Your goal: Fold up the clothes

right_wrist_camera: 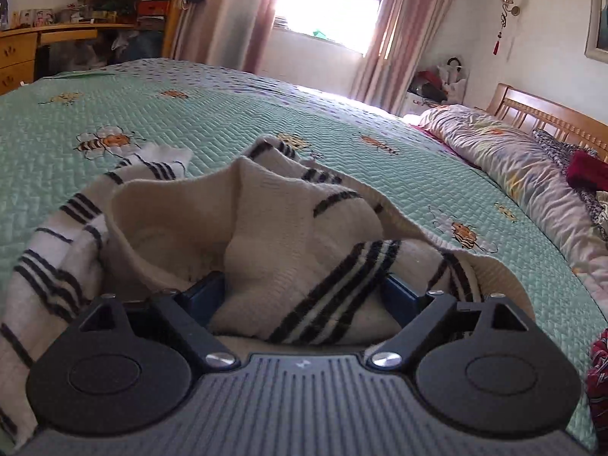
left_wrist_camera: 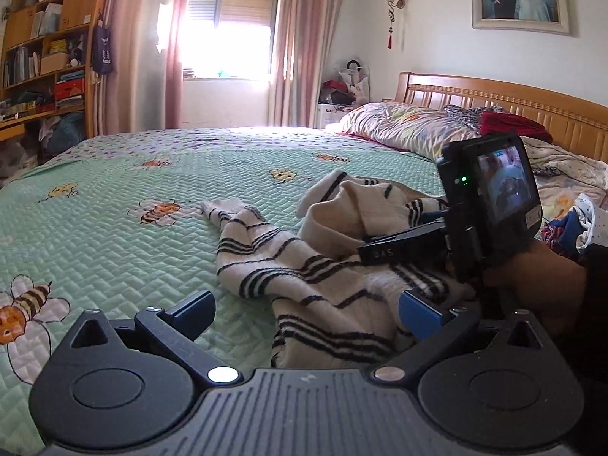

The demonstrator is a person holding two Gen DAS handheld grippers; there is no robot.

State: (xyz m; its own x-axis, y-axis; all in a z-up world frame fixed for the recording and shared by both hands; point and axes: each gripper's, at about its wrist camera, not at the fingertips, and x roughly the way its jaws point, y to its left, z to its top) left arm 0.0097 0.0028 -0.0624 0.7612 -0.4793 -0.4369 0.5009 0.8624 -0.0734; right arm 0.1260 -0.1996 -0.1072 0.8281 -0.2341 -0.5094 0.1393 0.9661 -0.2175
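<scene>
**Lying crumpled on the bed, sweater between spread jaws**

Sprawling across the green bee-print quilt (left_wrist_camera: 114,174), the cream black-striped sweater (left_wrist_camera: 304,266) lies bunched near the camera-side edge, with wide bare quilt beyond it toward the window. The left gripper (left_wrist_camera: 307,313) stands wide open, cloth between its fingers but not pinched. The right gripper (right_wrist_camera: 304,296) is spread wide too, a fold bulging between its pads, ungripped. Only the left view shows the right gripper's body and the hand (left_wrist_camera: 539,285) carrying it; only the right shows the sweater's hollow fold.
</scene>
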